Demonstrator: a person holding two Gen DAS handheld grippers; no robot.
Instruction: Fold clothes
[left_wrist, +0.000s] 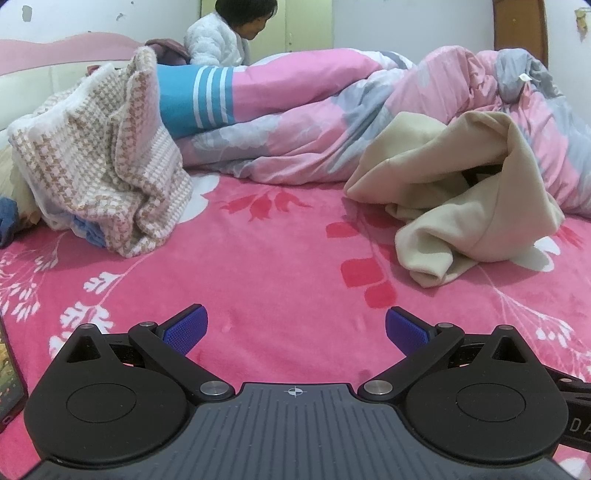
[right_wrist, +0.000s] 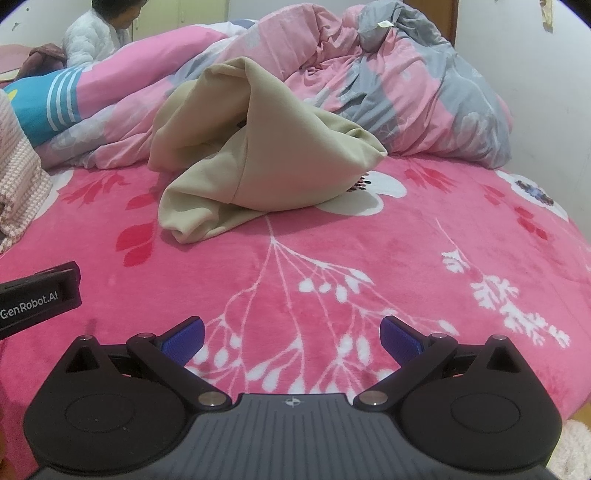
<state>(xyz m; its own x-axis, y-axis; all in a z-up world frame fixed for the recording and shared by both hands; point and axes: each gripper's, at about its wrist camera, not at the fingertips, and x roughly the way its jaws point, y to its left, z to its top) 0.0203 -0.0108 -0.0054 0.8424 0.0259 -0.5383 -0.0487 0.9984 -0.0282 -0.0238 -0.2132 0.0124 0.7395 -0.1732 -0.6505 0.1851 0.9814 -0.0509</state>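
Left wrist view: at far left a dark device edge (left_wrist: 9, 373) lies on the pink blanket (left_wrist: 258, 266). Beyond it a knit garment (left_wrist: 107, 158), tan and white, sits heaped at the left, with a scrap of blue cloth (left_wrist: 88, 230) showing under its near edge. The left gripper (left_wrist: 296, 325) is near, low over bare blanket, its blue pads (left_wrist: 184, 330) spread wide, holding nothing and touching no clothes. Far behind, a pink and grey quilt (left_wrist: 332, 122) is bunched across the bed, with a blue striped panel (left_wrist: 199, 96) at its left end. A person in a white jacket (left_wrist: 218, 40) sits at the far side. To the right, a beige garment (left_wrist: 461, 192) lies crumpled on the blanket, its far side against the quilt, well apart from the gripper.

Right wrist view: a black bar marked GenRobot.AI (right_wrist: 37, 295), part of the other gripper, juts in at left. The knit garment (right_wrist: 18, 177) shows at the left edge. The beige garment (right_wrist: 266, 155) is far and a little left of centre, lumped with a fold standing up. The right gripper (right_wrist: 293, 332) hovers near over the blanket (right_wrist: 406, 258), jaws wide apart and empty, with a white leaf print between its pads (right_wrist: 400, 338). The quilt (right_wrist: 406, 81) rises at far right.
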